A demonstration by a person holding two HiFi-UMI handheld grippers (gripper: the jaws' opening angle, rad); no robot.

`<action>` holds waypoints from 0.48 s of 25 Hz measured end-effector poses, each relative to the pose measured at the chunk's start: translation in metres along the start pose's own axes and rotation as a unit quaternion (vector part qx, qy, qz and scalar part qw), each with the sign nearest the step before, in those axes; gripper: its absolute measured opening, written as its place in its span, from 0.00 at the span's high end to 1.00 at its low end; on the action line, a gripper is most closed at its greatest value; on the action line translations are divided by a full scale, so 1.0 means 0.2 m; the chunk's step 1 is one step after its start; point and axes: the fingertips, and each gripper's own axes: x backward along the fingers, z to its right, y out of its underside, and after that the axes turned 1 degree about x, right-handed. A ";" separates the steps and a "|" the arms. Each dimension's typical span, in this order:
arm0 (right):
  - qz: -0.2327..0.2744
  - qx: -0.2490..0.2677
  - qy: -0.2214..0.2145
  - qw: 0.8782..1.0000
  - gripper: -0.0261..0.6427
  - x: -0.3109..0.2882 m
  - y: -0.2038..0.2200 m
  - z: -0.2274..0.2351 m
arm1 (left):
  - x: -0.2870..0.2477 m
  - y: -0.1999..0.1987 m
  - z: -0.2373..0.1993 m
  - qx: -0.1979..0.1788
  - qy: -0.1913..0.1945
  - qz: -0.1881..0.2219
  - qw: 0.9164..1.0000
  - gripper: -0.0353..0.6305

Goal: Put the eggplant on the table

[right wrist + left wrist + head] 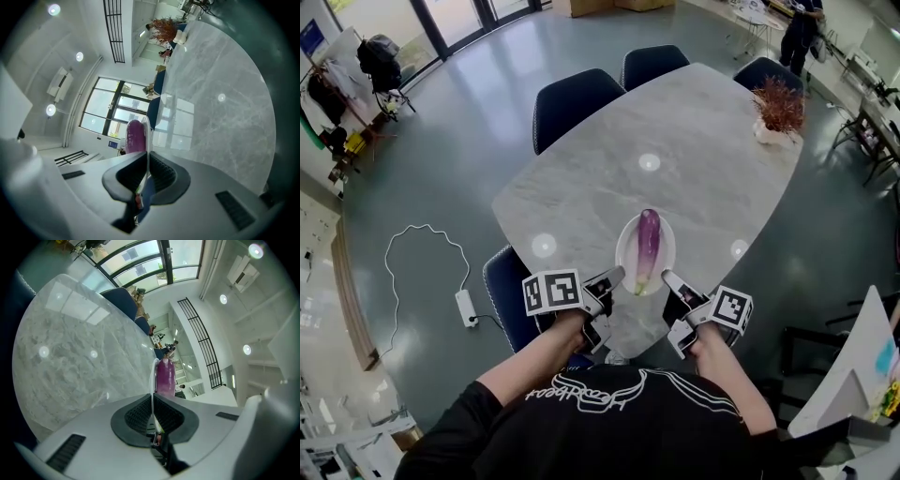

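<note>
A purple eggplant (648, 246) lies lengthwise on a small white plate (622, 253) at the near edge of the grey marble table (703, 141). My left gripper (616, 277) is shut on the plate's left rim, and my right gripper (668, 278) is shut on its right rim. In the left gripper view the plate (152, 380) shows edge-on between the shut left gripper (152, 403), with the eggplant (165, 377) just beyond. The right gripper view shows the same: the plate's rim (148, 133) pinched in the right gripper (147, 161), the eggplant (134, 137) beside it. Whether the plate rests on the table I cannot tell.
A potted dried plant (778, 108) stands at the table's far right end. Dark blue chairs (577, 98) ring the far side, and one chair (502, 291) is tucked in at my left. A power strip (466, 307) with a white cable lies on the floor to the left.
</note>
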 end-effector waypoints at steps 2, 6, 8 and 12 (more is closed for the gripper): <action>-0.001 0.000 0.012 1.000 0.93 -0.02 -0.02 0.05 | -0.04 -0.01 -0.03 0.001 -0.004 -0.001 1.000 0.92; -0.010 -0.005 0.037 0.999 0.93 -0.06 -0.05 0.15 | -0.11 -0.03 -0.12 0.009 -0.017 -0.003 1.000 0.92; -0.013 -0.009 0.050 0.999 0.93 -0.08 -0.06 0.20 | -0.14 -0.03 -0.16 0.017 -0.024 -0.004 1.000 0.92; -0.018 -0.015 0.064 0.998 0.93 -0.14 -0.07 0.27 | -0.18 -0.06 -0.23 0.030 -0.035 -0.006 0.999 0.92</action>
